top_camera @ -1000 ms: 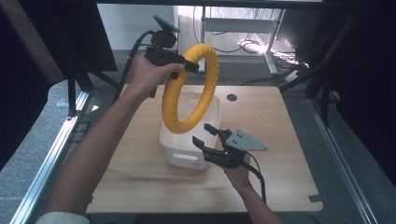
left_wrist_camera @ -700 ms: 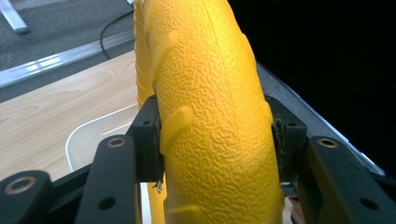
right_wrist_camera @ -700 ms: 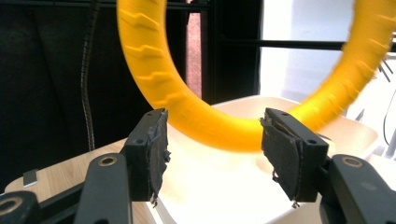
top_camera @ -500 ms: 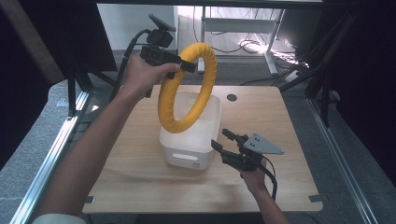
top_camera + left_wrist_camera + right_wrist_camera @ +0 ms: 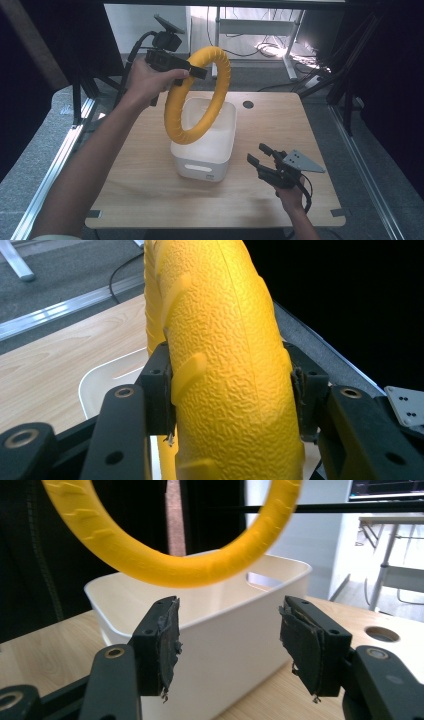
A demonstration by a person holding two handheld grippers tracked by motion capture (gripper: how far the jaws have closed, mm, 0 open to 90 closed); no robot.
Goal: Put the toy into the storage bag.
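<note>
A large yellow foam ring [image 5: 197,95] hangs upright above a white plastic bin [image 5: 205,145] that stands on the wooden table [image 5: 125,170]. My left gripper [image 5: 192,71] is shut on the ring's upper left part and holds it in the air; in the left gripper view both pads press into the ring [image 5: 230,365]. My right gripper [image 5: 260,154] hovers low over the table to the right of the bin, open, with nothing between its fingers. In the right gripper view its jaws [image 5: 227,635] point at the bin's side wall [image 5: 220,625], and the ring [image 5: 165,555] arcs above.
A round cable hole [image 5: 248,104] sits in the table behind the bin. Metal rails run along both sides of the table, and black stands and cables crowd the floor at the back. Bare tabletop lies left of the bin.
My right gripper has drawn away from the bin, moving right and lower over the table. The left hand and the ring have stayed nearly still.
</note>
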